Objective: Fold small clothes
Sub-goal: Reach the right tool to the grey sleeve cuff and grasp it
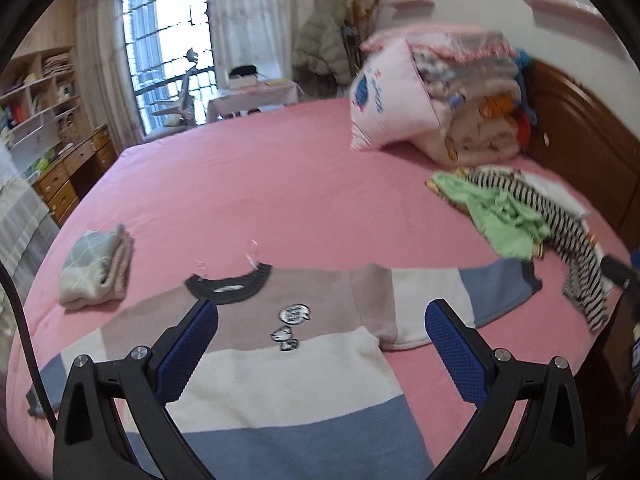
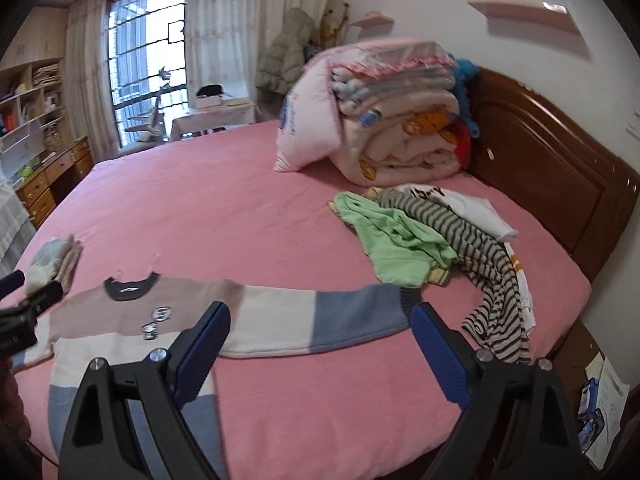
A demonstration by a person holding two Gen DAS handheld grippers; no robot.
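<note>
A colour-block sweater (image 1: 304, 344) lies face up and spread flat near the front edge of a pink bed (image 1: 280, 184), its dark collar (image 1: 230, 286) pointing toward the far side of the room and one sleeve (image 2: 320, 320) stretched out sideways toward a heap of unfolded clothes. The left gripper (image 1: 322, 344) hangs over the sweater's chest with its blue-padded fingers (image 1: 188, 350) spread wide and nothing between them, a small cartoon patch (image 1: 290, 326) showing in the gap. The right gripper (image 2: 320, 354) hovers above the outstretched sleeve, its jaws likewise standing apart and clear of the fabric, the dark cuff (image 2: 410, 298) lying just beyond its right finger. To the left of the sweater sits a small folded stack (image 1: 96, 266) of pale garments. Farther right, a green top (image 2: 396, 248) and a black-and-white striped garment (image 2: 488, 276) lie tangled together beside white pieces, near the wooden headboard (image 2: 560, 184). A pink pillow (image 2: 306, 140) leans against a rolled quilt (image 2: 404, 124) at the head of the bed, and a barred window (image 1: 168, 44) with pale curtains lights the room behind
</note>
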